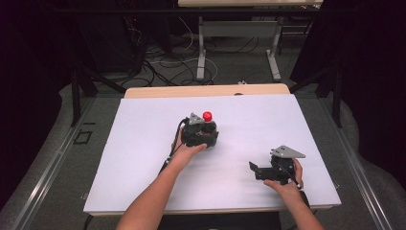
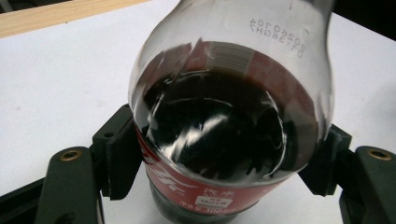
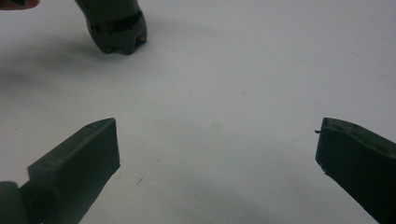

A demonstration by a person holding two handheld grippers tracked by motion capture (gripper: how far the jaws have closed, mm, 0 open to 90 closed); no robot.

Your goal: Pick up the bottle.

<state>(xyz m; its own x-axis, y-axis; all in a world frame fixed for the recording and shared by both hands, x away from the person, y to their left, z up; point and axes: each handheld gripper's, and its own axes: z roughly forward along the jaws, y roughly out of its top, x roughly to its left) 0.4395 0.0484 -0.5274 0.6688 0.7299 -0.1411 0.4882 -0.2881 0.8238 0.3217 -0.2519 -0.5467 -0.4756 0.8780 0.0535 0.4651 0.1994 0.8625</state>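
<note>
Gripping the cola bottle (image 2: 224, 135) between both jaws, my left gripper (image 1: 200, 133) sits near the middle of the desk (image 1: 143, 158), a little toward its far edge. In the left gripper view the ribbed pads (image 2: 122, 154) press against the bottle's red label on either side, and the dark drink fills the clear body up to the shoulder; printed code digits show on the neck. From the high view I see the red cap (image 1: 207, 116) just past the gripper's grey plate, with the bottle standing upright on the white surface. My right gripper (image 1: 261, 170) rests near the desk's near right corner, well apart from the bottle, jaws spread wide with nothing between them. In the right gripper view the bottle's base (image 3: 119, 28) stands far off on the white sheet.
</note>
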